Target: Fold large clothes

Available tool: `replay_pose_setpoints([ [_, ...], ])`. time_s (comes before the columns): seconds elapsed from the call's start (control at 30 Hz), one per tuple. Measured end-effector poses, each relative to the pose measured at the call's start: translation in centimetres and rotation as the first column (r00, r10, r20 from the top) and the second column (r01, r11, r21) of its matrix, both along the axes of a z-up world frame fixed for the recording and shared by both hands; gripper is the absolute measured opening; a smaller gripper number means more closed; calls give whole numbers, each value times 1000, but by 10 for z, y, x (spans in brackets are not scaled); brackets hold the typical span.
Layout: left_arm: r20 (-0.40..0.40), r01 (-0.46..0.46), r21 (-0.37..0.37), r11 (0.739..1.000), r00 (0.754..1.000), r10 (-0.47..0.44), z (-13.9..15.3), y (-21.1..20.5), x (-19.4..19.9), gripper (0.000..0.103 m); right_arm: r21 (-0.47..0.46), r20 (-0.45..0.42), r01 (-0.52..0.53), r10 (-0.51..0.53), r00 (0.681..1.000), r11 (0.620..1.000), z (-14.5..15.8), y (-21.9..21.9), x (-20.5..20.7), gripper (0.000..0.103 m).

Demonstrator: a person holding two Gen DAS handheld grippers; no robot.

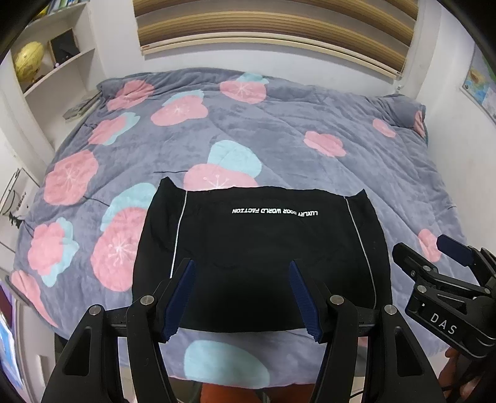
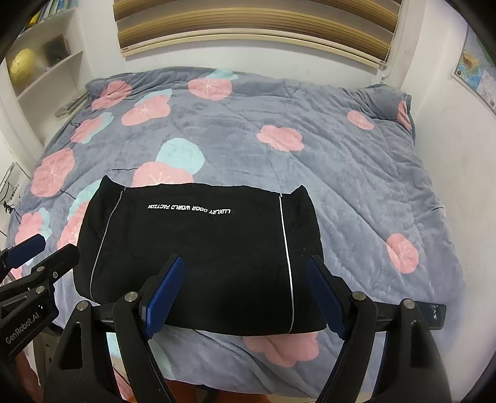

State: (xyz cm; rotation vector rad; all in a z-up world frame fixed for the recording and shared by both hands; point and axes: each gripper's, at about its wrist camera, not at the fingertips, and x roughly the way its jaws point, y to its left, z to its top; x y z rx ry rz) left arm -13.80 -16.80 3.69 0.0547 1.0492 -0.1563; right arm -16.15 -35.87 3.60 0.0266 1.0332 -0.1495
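A black garment (image 1: 260,241) (image 2: 201,241) lies folded into a flat rectangle near the front edge of the bed. It has white upside-down lettering and two white piping lines. My left gripper (image 1: 241,265) hovers over its near half, jaws open, nothing between the blue pads (image 1: 183,291). My right gripper (image 2: 245,259) hangs open over the garment's near right part, its pads (image 2: 164,291) bare. Each gripper also shows in the other's view: the right gripper (image 1: 423,248) beside the garment's right edge, the left gripper (image 2: 54,245) off its left edge.
The grey bed cover (image 1: 279,139) (image 2: 341,170) with pink and teal flowers spreads wide around the garment. White shelves (image 1: 62,62) with a yellow globe (image 1: 29,60) stand at the far left. A striped blind (image 1: 272,28) hangs behind; a map (image 2: 477,71) is on the right wall.
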Motion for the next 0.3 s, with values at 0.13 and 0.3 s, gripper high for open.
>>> replay_pose_setpoints([
  [0.13, 0, 2, 3, 1000, 1000, -2, -2, 1, 3, 64, 0, -5, -9, 9, 1000, 1000, -1, -6, 2, 82],
  [0.3, 38, -17, 35, 999, 999, 16, 0, 3, 4, 64, 0, -8, -19, 19, 1000, 1000, -2, -13, 4, 82],
])
